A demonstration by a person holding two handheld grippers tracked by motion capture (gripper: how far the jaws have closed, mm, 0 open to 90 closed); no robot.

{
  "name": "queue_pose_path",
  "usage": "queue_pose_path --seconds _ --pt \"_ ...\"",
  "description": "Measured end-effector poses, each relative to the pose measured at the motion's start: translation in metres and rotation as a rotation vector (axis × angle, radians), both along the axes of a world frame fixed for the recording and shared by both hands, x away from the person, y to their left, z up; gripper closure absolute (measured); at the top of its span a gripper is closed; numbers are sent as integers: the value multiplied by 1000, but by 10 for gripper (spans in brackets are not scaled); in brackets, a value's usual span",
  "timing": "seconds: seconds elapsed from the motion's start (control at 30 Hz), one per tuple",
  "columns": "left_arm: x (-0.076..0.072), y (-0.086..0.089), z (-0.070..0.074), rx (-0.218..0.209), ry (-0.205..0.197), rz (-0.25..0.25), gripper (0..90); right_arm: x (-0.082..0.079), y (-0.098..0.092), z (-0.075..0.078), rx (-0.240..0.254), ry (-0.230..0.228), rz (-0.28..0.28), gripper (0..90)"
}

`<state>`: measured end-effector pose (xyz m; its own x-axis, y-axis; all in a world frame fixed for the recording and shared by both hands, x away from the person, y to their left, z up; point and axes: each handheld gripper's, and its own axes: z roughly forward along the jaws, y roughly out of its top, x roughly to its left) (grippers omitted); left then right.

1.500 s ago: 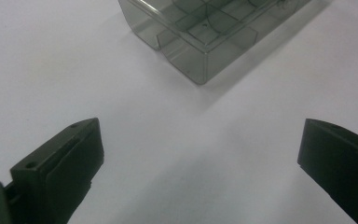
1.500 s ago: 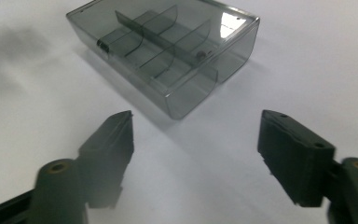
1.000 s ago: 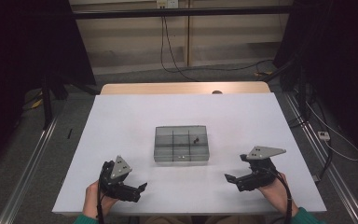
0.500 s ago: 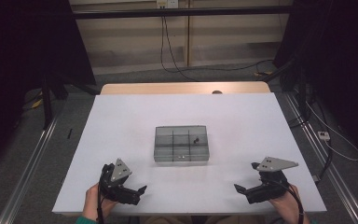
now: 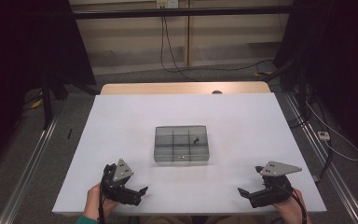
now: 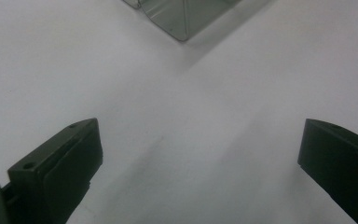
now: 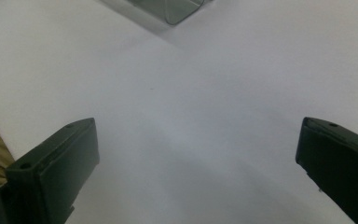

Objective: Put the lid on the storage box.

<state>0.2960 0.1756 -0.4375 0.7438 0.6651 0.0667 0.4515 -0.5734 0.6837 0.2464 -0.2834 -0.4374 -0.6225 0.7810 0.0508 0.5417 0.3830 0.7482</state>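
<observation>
Two grippers, the left gripper (image 5: pixel 140 192) and the right gripper (image 5: pixel 245 193), sat wide open, holding nothing, near the box (image 5: pixel 182 144). I saw no readable writing.

Plain white table (image 5: pixel 121 140), no pattern, with a tan wooden strip (image 5: pixel 182 88) along the far edge. Smoky see-through grey compartment box (image 5: pixel 182 144) mid-table, small black bit (image 5: pixel 196 139) in a far right cell. Black left gripper (image 5: pixel 137 193) near the front left corner, light grey plate (image 5: pixel 121 170) on top. Black right gripper (image 5: pixel 247 193) near the front right corner, same grey plate (image 5: pixel 278 167). Teal sleeve (image 5: pixel 87 220) at the front edge. Grey floor (image 5: pixel 42 154), black cables (image 5: pixel 177 51).
</observation>
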Motion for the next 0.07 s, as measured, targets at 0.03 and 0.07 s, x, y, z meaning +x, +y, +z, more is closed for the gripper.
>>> queue_pose_path --seconds 0.03,0.07 --pt "0 0 0 0 3 0 0 0 0 0 0 0 1 0" --pt "1 1 -1 0 4 -2 0 0 0 0 1 -2 2 0"
